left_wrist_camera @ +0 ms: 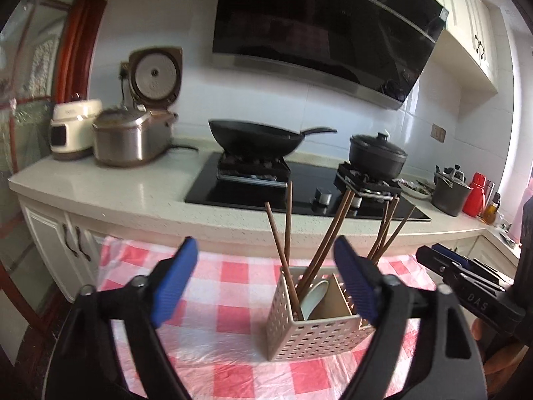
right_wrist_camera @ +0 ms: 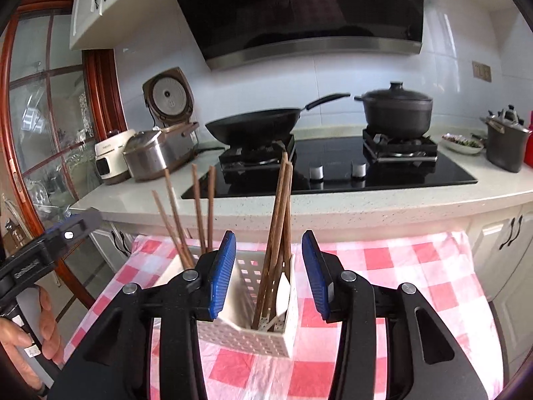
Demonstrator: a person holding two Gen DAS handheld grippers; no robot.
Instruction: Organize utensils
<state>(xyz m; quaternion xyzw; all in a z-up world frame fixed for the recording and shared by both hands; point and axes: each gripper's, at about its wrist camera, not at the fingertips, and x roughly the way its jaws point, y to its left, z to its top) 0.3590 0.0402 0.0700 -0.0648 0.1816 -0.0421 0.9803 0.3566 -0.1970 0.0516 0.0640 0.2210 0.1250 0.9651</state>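
A beige perforated utensil holder stands on a red-and-white checked cloth. Several brown chopsticks lean upright in its compartments, beside a white ceramic spoon. My left gripper is wide open just in front of the holder, its blue pads touching nothing. In the right wrist view the holder sits close below my right gripper, which is open. A bundle of chopsticks and the spoon show between its pads without being pressed. The right gripper also shows at the right edge of the left wrist view.
Behind the cloth runs a pale countertop with a black hob, a wok and a lidded black pot. Two rice cookers stand at the left, a grey pot and red flask at the right. A hand holds the left gripper.
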